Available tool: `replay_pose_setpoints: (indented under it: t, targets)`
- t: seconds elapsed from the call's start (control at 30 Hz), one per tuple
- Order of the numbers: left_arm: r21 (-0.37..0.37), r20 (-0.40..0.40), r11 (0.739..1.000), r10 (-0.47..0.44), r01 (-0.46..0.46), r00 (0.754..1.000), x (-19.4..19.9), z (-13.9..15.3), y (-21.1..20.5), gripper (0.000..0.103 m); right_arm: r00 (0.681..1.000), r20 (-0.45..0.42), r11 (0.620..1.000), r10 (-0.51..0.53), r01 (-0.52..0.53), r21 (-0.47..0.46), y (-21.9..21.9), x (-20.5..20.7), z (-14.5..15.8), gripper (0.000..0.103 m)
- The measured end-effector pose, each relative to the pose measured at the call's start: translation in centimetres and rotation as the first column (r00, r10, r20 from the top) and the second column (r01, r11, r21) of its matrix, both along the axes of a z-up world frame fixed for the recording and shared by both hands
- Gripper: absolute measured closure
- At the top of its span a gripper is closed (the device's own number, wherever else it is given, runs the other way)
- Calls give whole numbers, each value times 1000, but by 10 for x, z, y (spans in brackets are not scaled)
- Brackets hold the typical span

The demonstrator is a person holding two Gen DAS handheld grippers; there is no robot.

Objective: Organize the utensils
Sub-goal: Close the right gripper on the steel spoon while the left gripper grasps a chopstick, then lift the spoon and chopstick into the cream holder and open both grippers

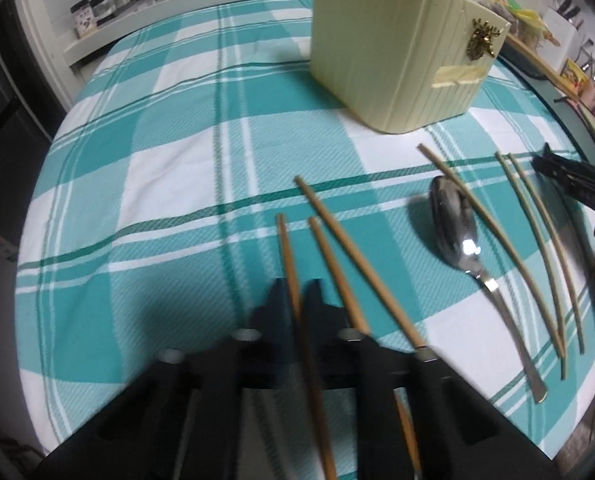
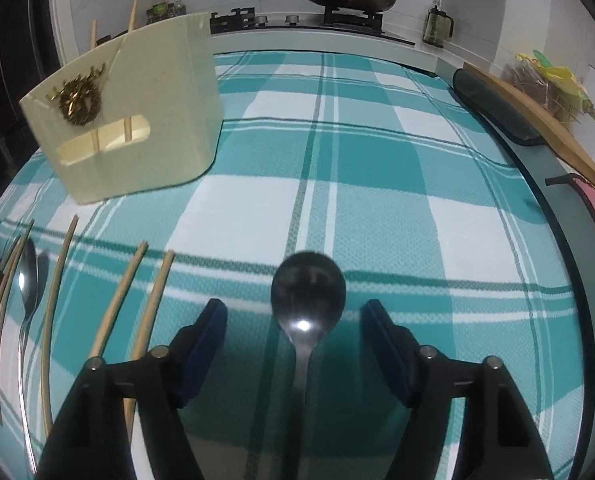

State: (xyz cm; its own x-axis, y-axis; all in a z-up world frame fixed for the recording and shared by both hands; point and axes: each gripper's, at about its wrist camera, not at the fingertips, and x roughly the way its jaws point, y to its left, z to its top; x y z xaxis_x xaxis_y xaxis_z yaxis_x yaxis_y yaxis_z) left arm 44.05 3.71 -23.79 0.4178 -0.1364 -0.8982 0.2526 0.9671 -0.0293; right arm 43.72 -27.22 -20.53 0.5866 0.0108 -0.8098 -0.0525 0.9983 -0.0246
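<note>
One stiff, light chopstick (image 1: pixel 287 264) sits clamped in my left gripper (image 1: pixel 295 300); my right gripper (image 2: pixel 293 320) gapes around a slippery spoon (image 2: pixel 307 292), best pinched mid-handle.

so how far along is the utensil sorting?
Early. Done: two chopsticks already stand in the cream holder. In hand: left gripper is shut on one chopstick; right gripper straddles a spoon, pads off it. Left: the other chopsticks and a second spoon on the tablecloth.

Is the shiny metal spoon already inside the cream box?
No, the shiny metal spoon lies on the teal checked tablecloth between the right gripper's open jaws, away from the cream box.
</note>
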Motion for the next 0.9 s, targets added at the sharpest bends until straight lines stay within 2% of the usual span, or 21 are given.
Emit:
replay_pose_setpoints:
  t: [0.03, 0.2, 0.33, 0.5, 0.67, 0.9]
  targets:
    - [3, 9, 1000, 6, -6, 1000, 0, 0, -1, 99, 1000, 9, 1000, -9, 9, 3, -1, 1, 0, 67]
    - [-56, 74, 998, 37, -33, 997, -12, 16, 10, 99, 998, 63, 996, -6, 0, 91, -14, -12, 14, 67]
    - [-122, 177, 992, 53, -32, 983, -38, 53, 22, 99, 986, 162, 985, 30, -57, 164, -20, -44, 50, 67]
    - [-199, 304, 980, 77, -16, 950, -72, 102, 38, 99, 967, 250, 972, 55, -109, 206, -18, -87, 90, 67]
    - [-280, 356, 960, 114, -11, 927, -97, 127, 48, 99, 950, 307, 963, 47, -124, 237, -15, -119, 115, 68]
    - [-324, 400, 946, 142, -5, 906, -112, 144, 48, 99, 932, 358, 966, 61, -146, 215, -2, -134, 139, 68]
